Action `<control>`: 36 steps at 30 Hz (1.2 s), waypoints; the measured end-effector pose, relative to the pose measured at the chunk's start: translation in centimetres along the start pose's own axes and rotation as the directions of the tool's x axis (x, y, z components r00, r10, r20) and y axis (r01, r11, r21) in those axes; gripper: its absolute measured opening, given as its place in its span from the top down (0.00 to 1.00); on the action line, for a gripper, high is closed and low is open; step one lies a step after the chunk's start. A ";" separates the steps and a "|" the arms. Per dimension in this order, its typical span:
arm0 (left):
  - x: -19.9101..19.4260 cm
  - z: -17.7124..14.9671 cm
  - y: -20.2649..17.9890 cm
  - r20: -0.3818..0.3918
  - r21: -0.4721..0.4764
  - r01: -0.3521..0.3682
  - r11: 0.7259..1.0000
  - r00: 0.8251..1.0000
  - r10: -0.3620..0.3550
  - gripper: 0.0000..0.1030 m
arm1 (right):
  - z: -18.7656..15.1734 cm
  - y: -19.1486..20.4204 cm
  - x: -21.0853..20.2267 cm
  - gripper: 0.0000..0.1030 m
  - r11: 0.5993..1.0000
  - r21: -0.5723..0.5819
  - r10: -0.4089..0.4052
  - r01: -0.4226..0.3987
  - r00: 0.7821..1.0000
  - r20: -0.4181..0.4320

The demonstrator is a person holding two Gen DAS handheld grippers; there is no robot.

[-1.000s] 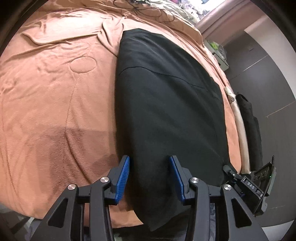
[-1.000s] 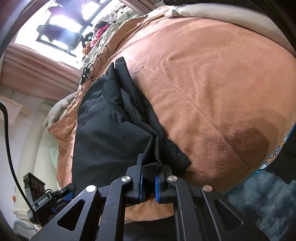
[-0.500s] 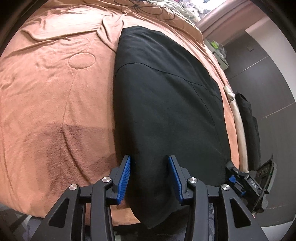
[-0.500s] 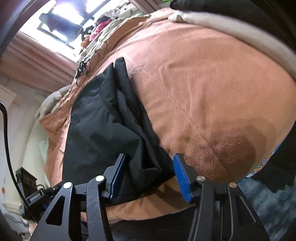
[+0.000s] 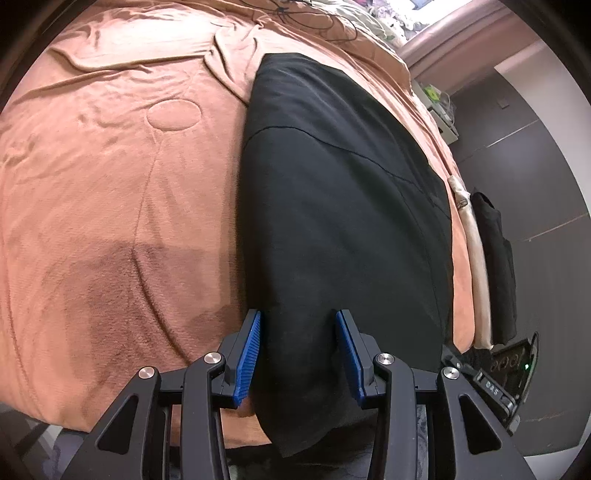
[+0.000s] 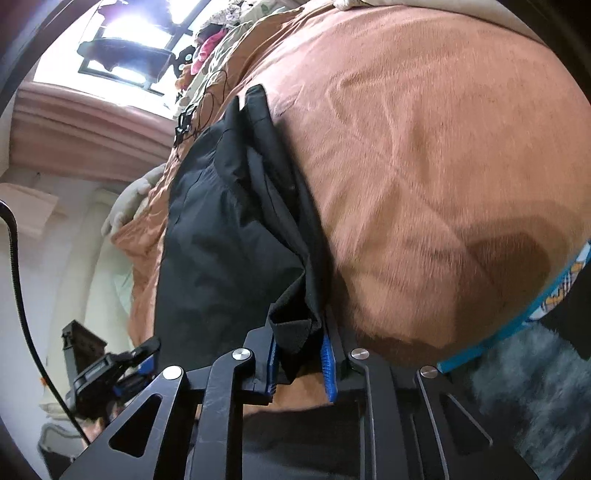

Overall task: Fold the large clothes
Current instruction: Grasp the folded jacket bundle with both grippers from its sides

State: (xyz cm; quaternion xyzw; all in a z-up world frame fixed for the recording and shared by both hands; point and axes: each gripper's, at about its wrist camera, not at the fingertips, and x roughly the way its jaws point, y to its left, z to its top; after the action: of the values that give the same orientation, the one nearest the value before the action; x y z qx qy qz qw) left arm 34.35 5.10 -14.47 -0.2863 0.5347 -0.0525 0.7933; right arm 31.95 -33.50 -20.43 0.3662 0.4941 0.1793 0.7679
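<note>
A large black garment of smooth, thin fabric (image 5: 343, 206) lies lengthwise down a bed covered with a rust-orange plush blanket (image 5: 110, 192), running from the near edge of the mattress towards the far end, where thin black cables (image 5: 303, 18) sprawl across the blanket. From the left wrist camera the cloth looks flat and long, with one faint seam crossing it, and its near end droops over the bed's edge. The left gripper (image 5: 298, 354), black-framed with ribbed blue pads, stands wide apart over that near end, one pad at the garment's left border and the other over the cloth itself; nothing is pinched between them. The right gripper (image 6: 298, 363) sits at the garment's right side, its blue pads drawn fairly close with a bunched black corner, a flat hem band showing, lying between them; whether the pads truly press the cloth I cannot tell, since a little gap shows on either side. From this side the garment (image 6: 236, 236) shows folded layers along its right edge. A cream-coloured rolled cloth (image 5: 476, 266) and another dark folded garment (image 5: 496, 273) lie along the bed's right margin.
</note>
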 end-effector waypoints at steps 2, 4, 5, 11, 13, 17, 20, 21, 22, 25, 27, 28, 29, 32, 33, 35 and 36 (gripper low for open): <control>-0.1 0.1 0.4 0.000 -0.005 -0.003 1.000 1.000 0.003 0.58 | -0.5 0.6 -0.4 0.81 1.000 -0.010 0.005 -0.006 1.000 -0.018; -0.3 0.4 1.0 -0.003 -0.010 0.000 1.000 1.000 0.000 0.58 | -0.9 1.3 -0.7 0.81 0.999 -0.040 0.001 -0.002 1.000 -0.032; -0.2 0.6 1.2 -0.007 -0.015 0.009 1.000 1.000 -0.009 0.58 | -0.9 1.5 -0.8 0.81 0.999 -0.052 -0.017 0.015 0.999 -0.036; 0.5 2.2 1.6 -0.003 -0.023 0.017 1.000 1.000 -0.017 0.58 | 1.7 2.4 -0.8 0.64 0.990 -0.088 -0.110 0.109 0.994 -0.013; 0.8 2.9 1.6 -0.006 -0.024 0.019 1.000 1.000 -0.020 0.57 | 2.9 3.0 -0.4 0.53 0.989 -0.113 -0.101 0.097 0.995 -0.022; 1.6 4.6 1.9 -0.011 -0.037 0.031 0.999 0.999 -0.031 0.57 | 5.4 3.9 1.0 0.29 0.982 -0.165 -0.099 0.090 0.994 -0.045; 2.3 5.8 1.9 -0.011 -0.035 0.032 0.999 0.999 -0.033 0.55 | 7.6 3.9 2.6 0.29 0.982 -0.170 -0.093 0.079 0.993 -0.076; 2.5 6.2 1.9 -0.009 -0.036 0.033 0.999 0.999 -0.033 0.54 | 8.3 3.9 3.3 0.29 0.982 -0.172 -0.091 0.074 0.991 -0.093; 2.8 6.7 1.9 -0.009 -0.037 0.033 0.999 0.999 -0.034 0.53 | 8.9 3.7 3.7 0.29 0.982 -0.175 -0.088 0.068 0.990 -0.106; 3.4 8.0 2.1 -0.013 -0.040 0.034 0.999 0.999 -0.035 0.51 | 10.7 3.9 5.1 0.29 0.982 -0.186 -0.065 0.037 0.987 -0.144; 3.9 8.8 2.1 -0.013 -0.039 0.035 0.999 0.999 -0.036 0.50 | 11.6 4.0 5.9 0.29 0.982 -0.190 -0.044 0.011 0.985 -0.169; 4.1 9.1 2.1 -0.013 -0.039 0.037 0.999 0.999 -0.038 0.49 | 12.1 4.1 6.4 0.29 0.982 -0.190 -0.034 -0.002 0.983 -0.182; 4.4 9.5 2.2 -0.013 -0.039 0.040 0.998 0.999 -0.040 0.49 | 12.6 4.2 6.8 0.29 0.982 -0.191 -0.031 -0.006 0.981 -0.190; 5.0 10.7 2.4 -0.010 -0.047 0.051 0.998 0.999 -0.052 0.48 | 13.8 4.4 8.3 0.29 0.983 -0.184 -0.019 -0.021 0.976 -0.215; 5.2 11.0 2.6 -0.008 -0.050 0.055 0.997 0.998 -0.055 0.48 | 14.4 4.4 8.9 0.29 0.984 -0.174 -0.010 -0.030 0.975 -0.223; 5.5 11.5 2.9 -0.003 -0.054 0.063 0.997 0.998 -0.063 0.47 | 15.1 4.3 9.5 0.29 0.986 -0.161 0.011 -0.050 0.973 -0.232; 5.6 11.8 2.9 -0.002 -0.054 0.064 0.997 0.998 -0.064 0.46 | 15.4 4.3 9.8 0.29 0.986 -0.159 0.019 -0.058 0.971 -0.237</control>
State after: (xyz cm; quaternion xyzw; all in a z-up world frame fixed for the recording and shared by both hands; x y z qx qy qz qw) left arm 46.40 10.04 -17.48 -0.3245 0.5280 -0.0639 0.7822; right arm 50.46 -30.30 -19.61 0.2872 0.5575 0.2766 0.7281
